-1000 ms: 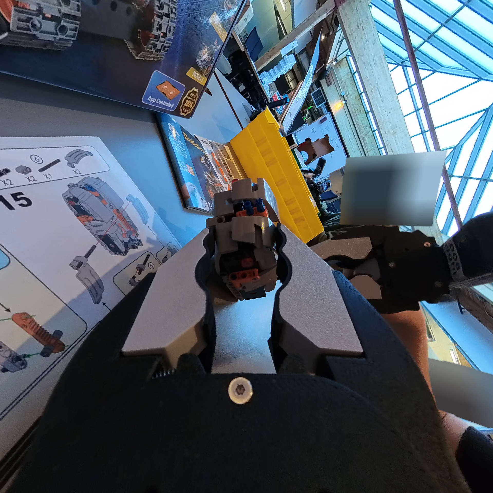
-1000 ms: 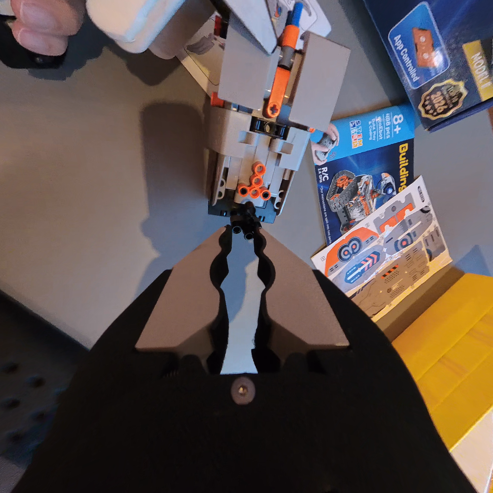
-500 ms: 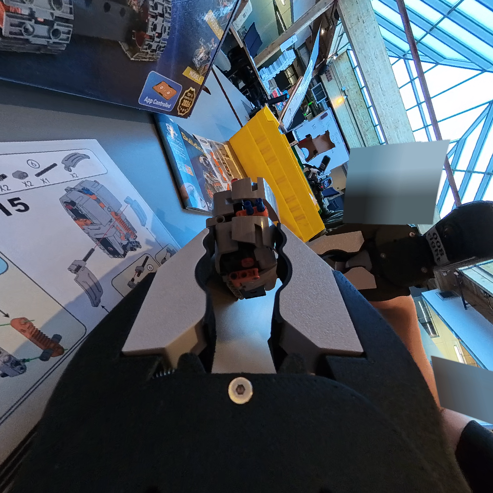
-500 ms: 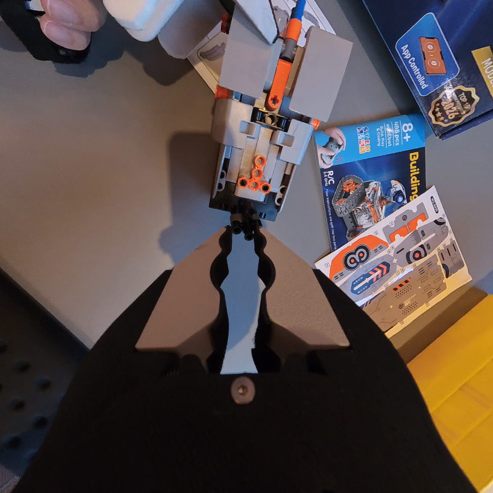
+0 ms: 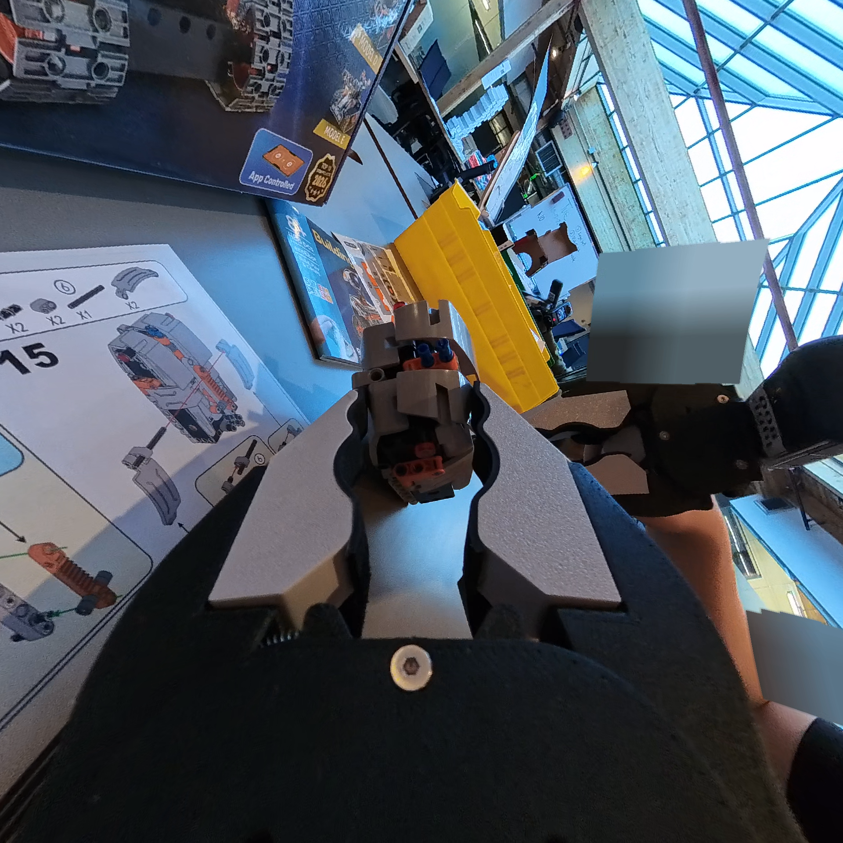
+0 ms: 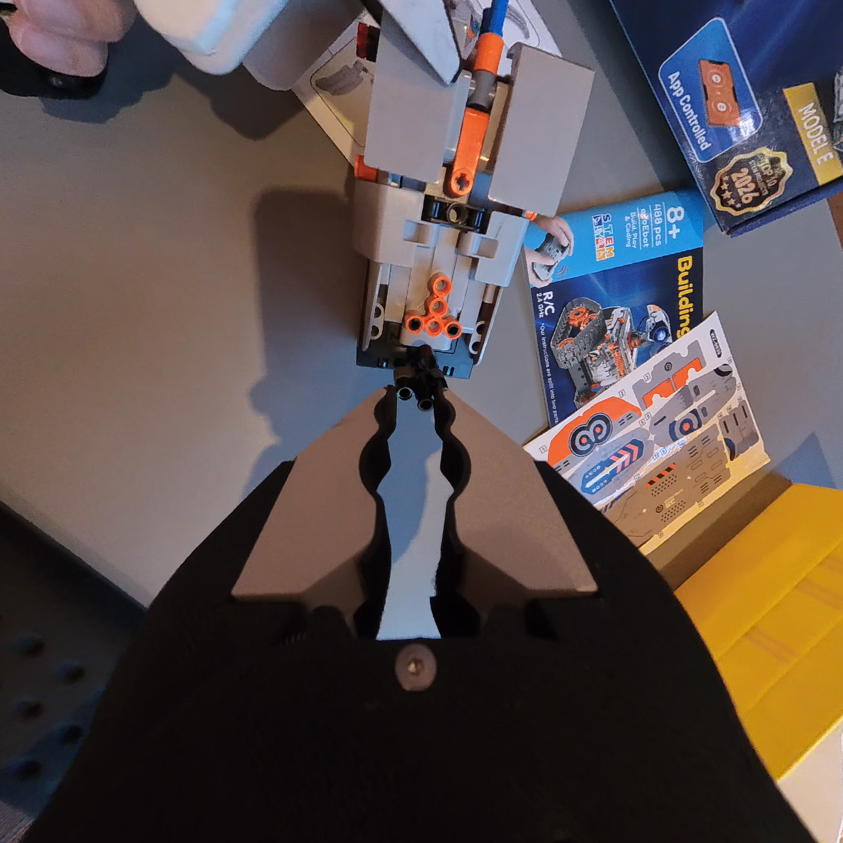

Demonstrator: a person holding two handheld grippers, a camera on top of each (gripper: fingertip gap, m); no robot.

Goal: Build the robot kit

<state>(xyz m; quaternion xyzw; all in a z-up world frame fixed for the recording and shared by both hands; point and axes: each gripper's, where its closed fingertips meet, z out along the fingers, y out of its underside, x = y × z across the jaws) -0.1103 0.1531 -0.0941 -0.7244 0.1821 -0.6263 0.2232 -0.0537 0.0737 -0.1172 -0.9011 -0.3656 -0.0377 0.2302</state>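
My left gripper (image 5: 413, 410) is shut on a grey, black and orange brick model (image 5: 417, 401), held above the grey table (image 5: 228, 214). The model's front end sticks out past the fingertips. In the right wrist view the same model (image 6: 438, 255) hangs in the upper middle, with a hand at the top left. My right gripper (image 6: 416, 394) is shut on a small black connector piece (image 6: 417, 397) that touches the model's black lower end. The right gripper also shows in the left wrist view (image 5: 561, 439), just right of the model.
An open instruction sheet (image 5: 114, 387) lies left of the model. A dark blue product box (image 5: 182, 91), a blue booklet (image 6: 616, 292) and a sticker sheet (image 6: 652, 438) lie on the table (image 6: 159, 319). A yellow bin (image 5: 479, 292) stands beyond them. A dark perforated surface (image 6: 41, 684) borders the table edge. My hands' fingertips stand some 11 centimeters from each other.
Both grips are unchanged. The right gripper has only wobbled slightly, keeping the black piece against the model's end.
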